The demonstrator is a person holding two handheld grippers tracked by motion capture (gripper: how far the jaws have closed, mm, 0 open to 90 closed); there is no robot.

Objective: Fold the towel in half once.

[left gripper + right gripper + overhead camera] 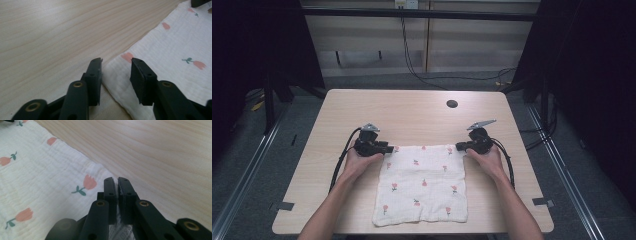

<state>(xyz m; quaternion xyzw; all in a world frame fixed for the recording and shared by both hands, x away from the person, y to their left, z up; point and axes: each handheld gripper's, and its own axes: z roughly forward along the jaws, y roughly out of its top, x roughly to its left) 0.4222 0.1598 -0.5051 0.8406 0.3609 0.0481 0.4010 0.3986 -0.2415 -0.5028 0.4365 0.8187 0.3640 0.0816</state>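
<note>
Pale wood is seen all over the desk (pixel 412 115), and dark floor is seen around it. On the near half of the desk a white cloth (pixel 424 185) with small pink flowers is laid flat, and its near edge is almost at the near edge of the desk.

At the far left corner of the cloth the left gripper (pixel 388 148) is held low by the left hand (pixel 357 162). In the left gripper view its jaws are seen spread apart, with the cloth corner (pixel 115 75) lying between them. The cloth is not yet pinched there.

At the far right corner of the cloth the right gripper (pixel 459 146) is held by the right hand (pixel 487 159). In the right gripper view its jaws are seen pressed together right at the cloth edge (pixel 102 173). It looks as if the corner is pinched, but the cloth between the pads is hidden.

The step in hand seems to be the grabbing of both far corners. To do it well, the left jaws should be kept low on the wood so that the lower one is slid under the corner. Then they should be closed on the corner itself. Both corners should be lifted together, so the cloth is not pulled crooked
</note>
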